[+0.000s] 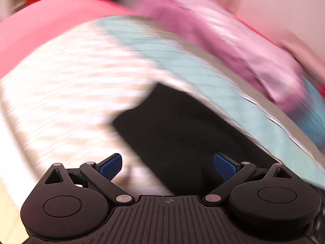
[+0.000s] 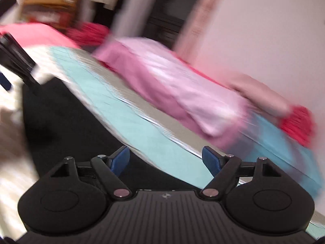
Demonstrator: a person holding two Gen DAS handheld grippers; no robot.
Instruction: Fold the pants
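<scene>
Both views are motion-blurred. Black pants (image 1: 178,134) lie flat on a striped white and teal bedspread (image 1: 67,77). My left gripper (image 1: 167,165) is open and empty, hovering over the near part of the pants. In the right wrist view the black pants (image 2: 67,122) lie at the left. My right gripper (image 2: 165,160) is open and empty, over the pants' right edge where it meets the teal stripe (image 2: 130,118). The other gripper's black body (image 2: 18,61) shows at the left edge of that view.
A pink garment pile (image 2: 166,89) lies on the bed beyond the teal stripe, also in the left wrist view (image 1: 233,46). A red cloth (image 2: 298,126) lies at the right. A pink sheet (image 1: 40,26) covers the far left. A pale wall (image 2: 264,30) rises behind.
</scene>
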